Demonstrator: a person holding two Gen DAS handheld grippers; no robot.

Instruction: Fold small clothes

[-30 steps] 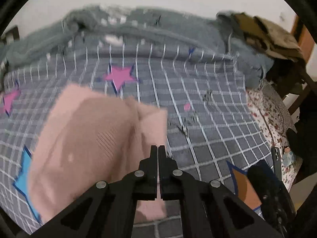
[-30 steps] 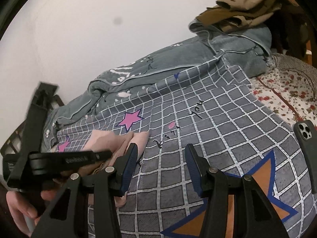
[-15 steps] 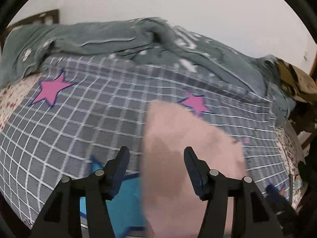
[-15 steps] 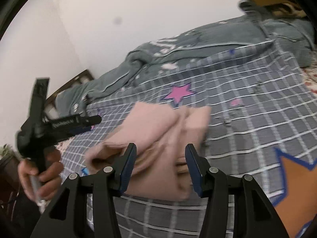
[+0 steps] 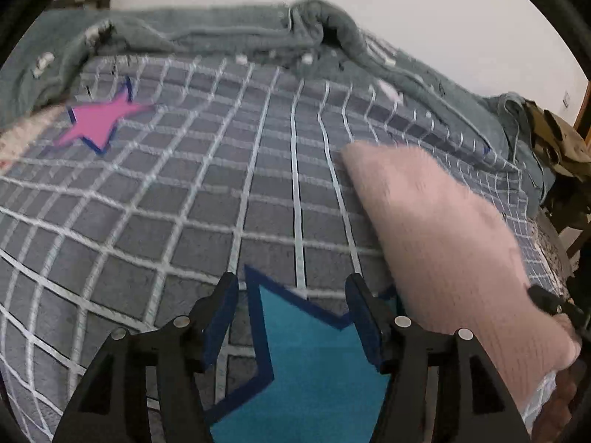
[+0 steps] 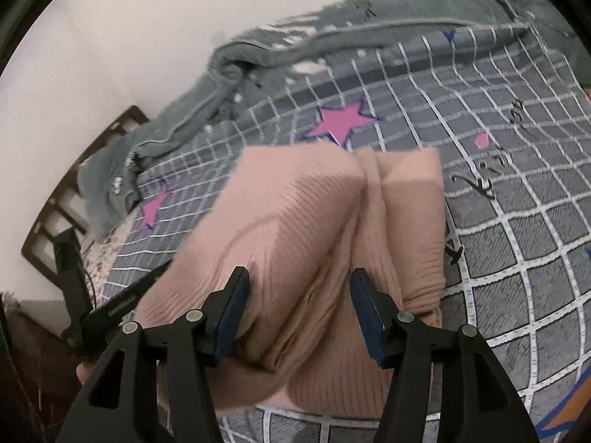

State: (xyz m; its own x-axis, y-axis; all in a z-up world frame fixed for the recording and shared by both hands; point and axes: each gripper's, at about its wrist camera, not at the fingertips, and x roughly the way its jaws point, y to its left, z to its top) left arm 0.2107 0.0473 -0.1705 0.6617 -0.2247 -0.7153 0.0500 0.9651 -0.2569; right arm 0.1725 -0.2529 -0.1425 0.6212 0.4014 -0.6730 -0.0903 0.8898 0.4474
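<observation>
A folded pink knit garment (image 6: 325, 243) lies on the grey checked bedspread (image 6: 517, 170). My right gripper (image 6: 299, 306) is open, its jaws standing over the near edge of the garment, one on each side of a fold. In the left wrist view the same pink garment (image 5: 443, 229) lies to the right. My left gripper (image 5: 291, 313) is open and empty over a blue star (image 5: 306, 361) on the bedspread (image 5: 184, 203), left of the garment.
A rumpled grey-green blanket (image 5: 258, 33) runs along the far edge by the white wall. Brown clothes (image 5: 557, 140) lie at the far right. A dark wooden headboard (image 6: 66, 192) stands at the left of the right wrist view. Pink stars (image 6: 341, 120) mark the spread.
My left gripper opened, let go of the pink garment and swung left off it. My right gripper moved left, over the garment's near edge.
</observation>
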